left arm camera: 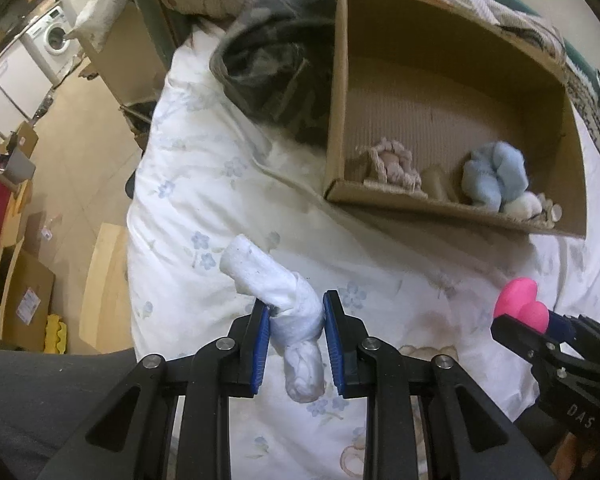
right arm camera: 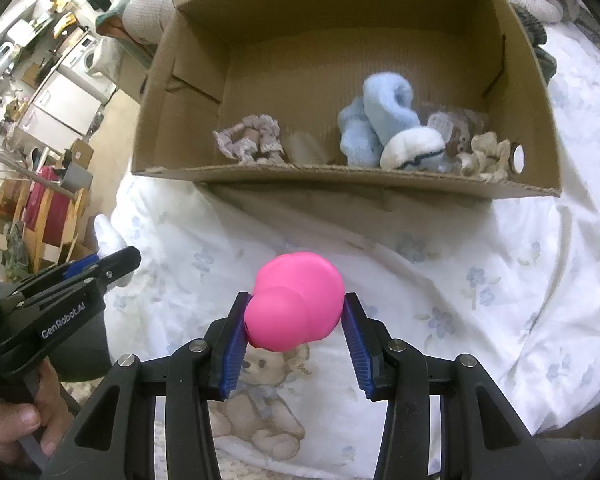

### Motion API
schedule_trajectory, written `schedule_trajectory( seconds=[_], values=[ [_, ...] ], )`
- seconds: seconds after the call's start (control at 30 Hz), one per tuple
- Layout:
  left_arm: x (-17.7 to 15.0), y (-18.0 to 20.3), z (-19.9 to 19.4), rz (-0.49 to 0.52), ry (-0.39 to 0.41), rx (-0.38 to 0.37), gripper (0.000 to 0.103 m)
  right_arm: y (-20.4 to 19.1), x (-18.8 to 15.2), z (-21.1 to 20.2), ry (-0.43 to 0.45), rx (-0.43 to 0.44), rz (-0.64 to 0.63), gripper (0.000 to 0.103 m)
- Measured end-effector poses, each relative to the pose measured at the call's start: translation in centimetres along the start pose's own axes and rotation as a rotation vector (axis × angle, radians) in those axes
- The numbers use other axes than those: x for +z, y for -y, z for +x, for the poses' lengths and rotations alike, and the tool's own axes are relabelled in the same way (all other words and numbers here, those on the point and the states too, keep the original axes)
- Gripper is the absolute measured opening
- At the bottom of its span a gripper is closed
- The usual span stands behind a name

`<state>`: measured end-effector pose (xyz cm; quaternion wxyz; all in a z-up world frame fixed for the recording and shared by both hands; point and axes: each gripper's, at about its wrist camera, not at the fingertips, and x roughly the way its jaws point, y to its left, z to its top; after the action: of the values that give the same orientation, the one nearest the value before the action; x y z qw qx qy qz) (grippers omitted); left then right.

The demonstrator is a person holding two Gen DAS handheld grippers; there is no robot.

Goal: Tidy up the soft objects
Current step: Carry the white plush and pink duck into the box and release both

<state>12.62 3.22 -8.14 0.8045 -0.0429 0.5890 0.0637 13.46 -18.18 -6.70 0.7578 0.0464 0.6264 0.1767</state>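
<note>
My left gripper point(left arm camera: 296, 312) is shut on a knotted white sock point(left arm camera: 278, 292) and holds it above the bed; it also shows at the left of the right wrist view point(right arm camera: 112, 260). My right gripper point(right arm camera: 296, 308) is shut on a pink heart-shaped squishy toy point(right arm camera: 296, 300), seen at the right in the left wrist view point(left arm camera: 520, 304). Ahead stands an open cardboard box point(right arm camera: 340, 178) holding a light blue sock bundle point(right arm camera: 380, 120), a white rolled sock point(right arm camera: 412, 148), a pinkish scrunchie point(right arm camera: 248, 140) and a beige soft item point(right arm camera: 488, 152).
The box sits on a white floral duvet point(left arm camera: 204, 184) with a teddy-bear print point(right arm camera: 260, 400). A dark grey garment point(left arm camera: 276, 64) lies left of the box. The bed edge drops to the floor at the left, with cartons point(left arm camera: 20, 300) and a washing machine point(left arm camera: 52, 36) beyond.
</note>
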Motion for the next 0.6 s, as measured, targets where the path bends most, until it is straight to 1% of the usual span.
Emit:
schedule_trajectory(
  seconds=[0.07,0.2,0.3,0.4,0.5,0.6],
  values=[
    [0.1,0.1,-0.6,0.006,0.019,-0.012,0.023,0.0,-0.2,-0.5,0.011,0.011,0.005,0.048],
    [0.6,0.6,-2.5,0.026,0.083,-0.024,0.023,0.3,-0.2,-1.8,0.038,0.033,0.022,0.048],
    [1.1,0.9,-3.8,0.033,0.115,-0.044,0.023,0.0,0.3,-2.7,0.062,0.040,0.033,0.048],
    [1.7,1.7,-4.9,0.064,0.119,-0.078,0.023,0.2,0.9,-4.2,0.095,0.042,0.037,0.048],
    [2.5,2.8,-6.6,0.110,0.168,-0.077,0.023,0.6,1.8,-5.4,0.121,0.045,0.047,0.048],
    [3.8,3.4,-7.8,0.125,0.193,-0.093,0.023,1.0,2.7,-6.4,0.142,0.061,0.061,0.048]
  ],
)
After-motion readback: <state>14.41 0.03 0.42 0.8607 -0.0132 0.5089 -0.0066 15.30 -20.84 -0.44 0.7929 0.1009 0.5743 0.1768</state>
